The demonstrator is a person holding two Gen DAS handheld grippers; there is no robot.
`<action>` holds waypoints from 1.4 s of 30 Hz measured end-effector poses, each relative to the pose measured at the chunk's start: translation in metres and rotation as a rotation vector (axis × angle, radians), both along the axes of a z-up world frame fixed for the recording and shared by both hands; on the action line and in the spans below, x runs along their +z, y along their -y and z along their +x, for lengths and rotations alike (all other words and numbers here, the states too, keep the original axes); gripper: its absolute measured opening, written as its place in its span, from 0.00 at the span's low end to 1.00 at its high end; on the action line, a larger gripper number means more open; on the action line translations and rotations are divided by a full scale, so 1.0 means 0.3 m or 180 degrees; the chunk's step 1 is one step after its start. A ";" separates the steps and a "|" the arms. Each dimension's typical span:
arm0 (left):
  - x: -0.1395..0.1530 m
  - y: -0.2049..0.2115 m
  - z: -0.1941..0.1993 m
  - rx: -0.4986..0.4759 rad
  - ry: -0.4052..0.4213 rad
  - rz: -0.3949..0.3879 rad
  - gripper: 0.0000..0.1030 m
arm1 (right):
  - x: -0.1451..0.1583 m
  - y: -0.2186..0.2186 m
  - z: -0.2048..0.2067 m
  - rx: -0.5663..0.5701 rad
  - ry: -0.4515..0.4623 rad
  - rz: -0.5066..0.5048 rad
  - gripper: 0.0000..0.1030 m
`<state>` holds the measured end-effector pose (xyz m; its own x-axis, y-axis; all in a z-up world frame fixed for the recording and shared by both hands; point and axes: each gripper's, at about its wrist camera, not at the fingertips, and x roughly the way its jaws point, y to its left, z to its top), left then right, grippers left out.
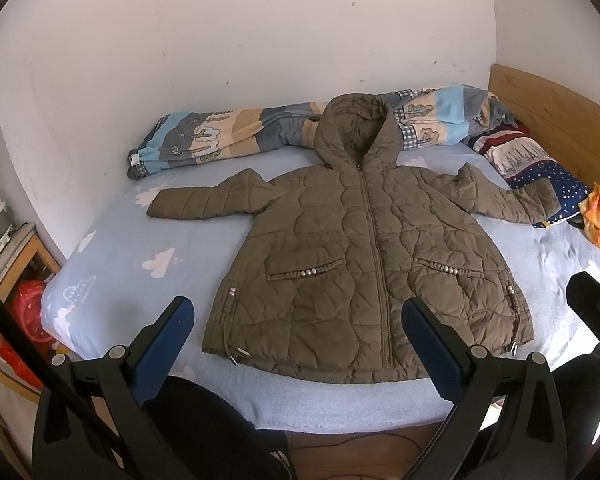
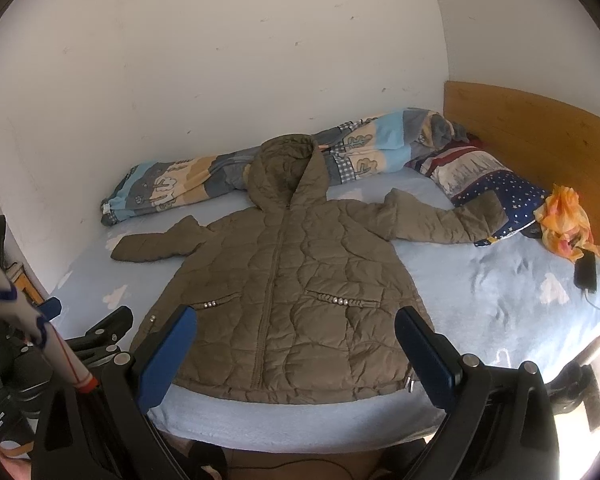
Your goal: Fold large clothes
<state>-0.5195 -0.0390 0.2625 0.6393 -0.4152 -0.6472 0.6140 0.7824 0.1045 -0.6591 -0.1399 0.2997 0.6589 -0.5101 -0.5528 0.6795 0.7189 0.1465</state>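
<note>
**A:** Both tools up over the near edge of the bed [image 1: 112, 240], nothing gripped. Left tool [image 1: 296, 332] spread wide and empty; right tool [image 2: 296, 344] likewise released, poised above the hem.

**B:** Not one fold made yet, judging by the layout. Risks from here?

**A:** Plenty. Puffy quilted jacket [image 1: 364, 264], so likely to spring back open after any fold. Slick-looking shell too: easy to pinch only the top layer and drag the front off the back.

**B:** And that right sleeve [image 2: 440, 220]?

**A:** Cuff resting on the starry pillow [image 2: 500, 196], close to the orange cloth [image 2: 564, 220]. Could snag or pull the pillow along on the way in. Left sleeve [image 1: 204, 200] flat on the sheet, easier going.

**B:** Hood [image 1: 356, 132] a worry as well?

**A:** Propped against the rolled patterned quilt [image 1: 228, 132], not lying flat. Likely to bunch up and spoil a neat package. Also dangling drawcords at the hem, with metal tips, prone to catching on a pad.

**B:** Quick look at the jacket itself?

**A:** Olive-brown, front up, zipped all the way, centred on the bed with the hem toward the near edge. Sleeves out to both sides. Two slanted pockets trimmed with silvery beads. Wavy quilting, a few creases, otherwise spread fairly even.
</note>
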 end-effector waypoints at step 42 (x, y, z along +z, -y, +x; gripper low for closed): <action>-0.563 1.058 1.054 -0.0074 -0.1109 0.0436 1.00 | -0.442 1.648 -0.268 -0.2065 0.0035 0.1397 0.92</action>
